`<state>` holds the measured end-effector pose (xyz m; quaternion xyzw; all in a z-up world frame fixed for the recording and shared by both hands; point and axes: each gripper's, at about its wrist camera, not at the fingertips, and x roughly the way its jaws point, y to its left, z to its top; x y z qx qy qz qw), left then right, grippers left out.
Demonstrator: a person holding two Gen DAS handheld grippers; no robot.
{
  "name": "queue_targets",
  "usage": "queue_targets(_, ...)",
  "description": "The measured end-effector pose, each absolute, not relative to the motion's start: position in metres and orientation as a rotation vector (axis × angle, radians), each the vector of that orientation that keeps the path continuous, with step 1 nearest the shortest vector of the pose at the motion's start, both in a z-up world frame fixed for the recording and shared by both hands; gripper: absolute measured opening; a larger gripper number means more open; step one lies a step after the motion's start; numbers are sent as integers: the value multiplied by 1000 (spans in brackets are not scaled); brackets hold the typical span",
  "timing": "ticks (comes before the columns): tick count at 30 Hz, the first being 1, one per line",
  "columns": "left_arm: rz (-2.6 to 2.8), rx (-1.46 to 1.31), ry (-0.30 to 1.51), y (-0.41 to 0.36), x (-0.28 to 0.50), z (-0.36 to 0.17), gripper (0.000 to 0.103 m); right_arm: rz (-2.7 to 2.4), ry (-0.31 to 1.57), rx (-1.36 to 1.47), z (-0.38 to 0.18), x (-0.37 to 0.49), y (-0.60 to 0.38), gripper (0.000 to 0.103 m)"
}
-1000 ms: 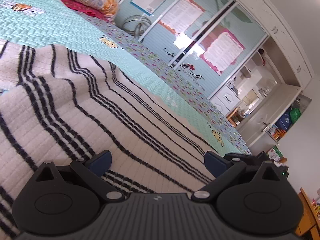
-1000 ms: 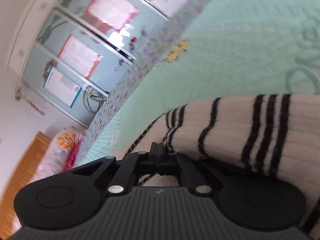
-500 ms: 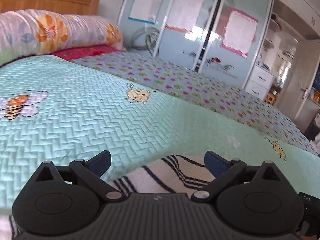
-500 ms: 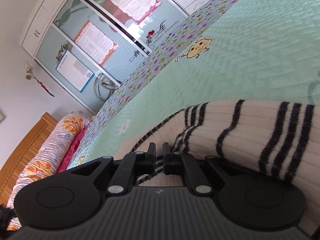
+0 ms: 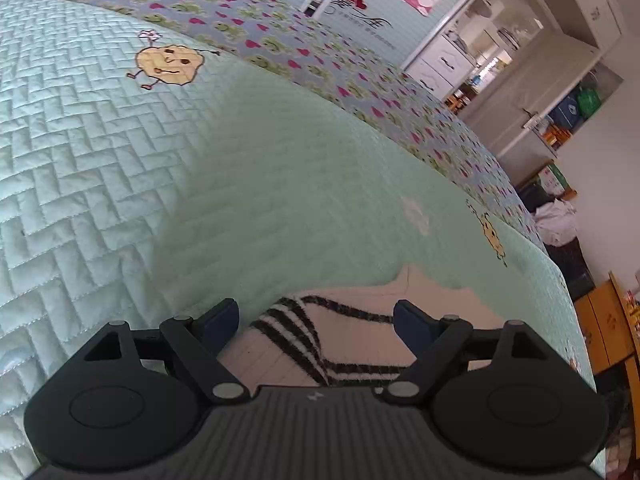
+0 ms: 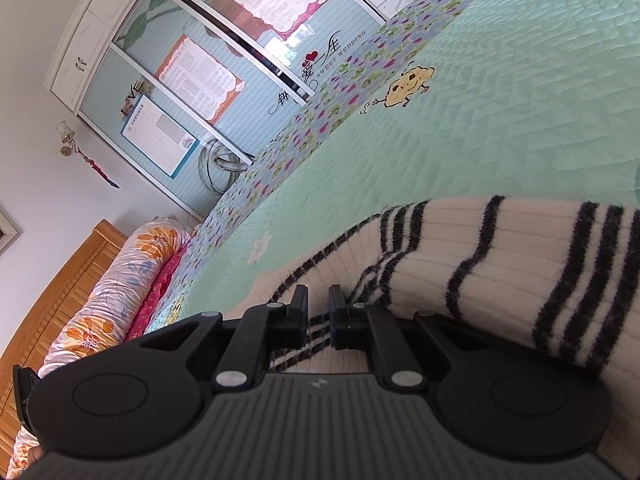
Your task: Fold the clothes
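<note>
A cream knit sweater with black stripes (image 6: pixel 500 264) lies on a mint-green quilted bedspread (image 6: pixel 500 120). My right gripper (image 6: pixel 319 296) sits low over a folded edge of it. Its jaws are opening and stand a narrow gap apart, with striped fabric showing in the gap but no pad pressing on it. In the left wrist view a corner of the sweater (image 5: pixel 360 340) lies below and between the fingers of my left gripper (image 5: pixel 316 312). Its jaws are wide and closing, and the blue pads are clear of the fabric.
Bare bedspread (image 5: pixel 240 160) stretches ahead to a floral border. Flowered pillows (image 6: pixel 120 272) and a wooden headboard (image 6: pixel 60 300) are at the bed's head. A wardrobe with sliding doors (image 6: pixel 200 60) stands behind. A pile of white cloth (image 5: pixel 556 220) and a wooden cabinet (image 5: pixel 608 320) lie past the bed's edge.
The left gripper swept from over the sweater's striped body to its edge near the bedspread, and its jaws narrowed slightly. The right jaws went from fully shut on the fabric to slightly parted.
</note>
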<state>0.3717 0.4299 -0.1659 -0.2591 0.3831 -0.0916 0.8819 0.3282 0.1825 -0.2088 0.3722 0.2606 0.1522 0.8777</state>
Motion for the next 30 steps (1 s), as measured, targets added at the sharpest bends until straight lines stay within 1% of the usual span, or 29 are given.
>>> queue_targets(2, -236, -595, 798, 433, 373, -170, 70, 317, 544, 775, -209, 328, 183, 10)
queue_targets(3, -247, -618, 798, 435, 373, -173, 52, 317, 544, 774, -209, 328, 183, 10)
queue_targets(4, -244, -611, 801, 434, 373, -174, 29, 317, 545, 773, -209, 328, 184, 10)
queue_targets(5, -236, -592, 805, 432, 374, -174, 19, 318, 545, 773, -209, 328, 183, 10)
queue_targets(9, -173, -438, 795, 416, 375, -163, 10, 320, 545, 773, -208, 327, 182, 10)
queue_targets(11, -104, -340, 765, 413, 379, -153, 9, 320, 544, 773, -208, 326, 183, 10)
queue_targets(14, -47, -274, 814, 410, 393, -164, 9, 321, 547, 765, -208, 326, 184, 10)
queue_targets(17, -32, -193, 777, 398, 394, -170, 12, 322, 548, 764, -207, 326, 185, 10)
queue_targets(20, -16, -212, 763, 401, 390, -168, 19, 322, 549, 764, -207, 326, 186, 10)
queue_targets(21, -7, -214, 761, 401, 388, -166, 27, 321, 550, 763, -206, 326, 186, 10)
queue_targets(22, 2, -216, 760, 402, 386, -163, 39, 321, 550, 763, -206, 326, 186, 10)
queue_targets(23, 27, -213, 741, 402, 382, -158, 44, 321, 550, 762, -206, 326, 186, 10)
queue_targets(26, 135, -195, 637, 405, 361, -139, 50, 322, 551, 762, -206, 326, 186, 10)
queue_targets(27, 156, -213, 601, 408, 352, -133, 55, 322, 552, 762, -206, 326, 186, 10)
queue_targets(30, 67, -374, 578, 420, 323, -121, 56, 322, 553, 763, -205, 326, 187, 10)
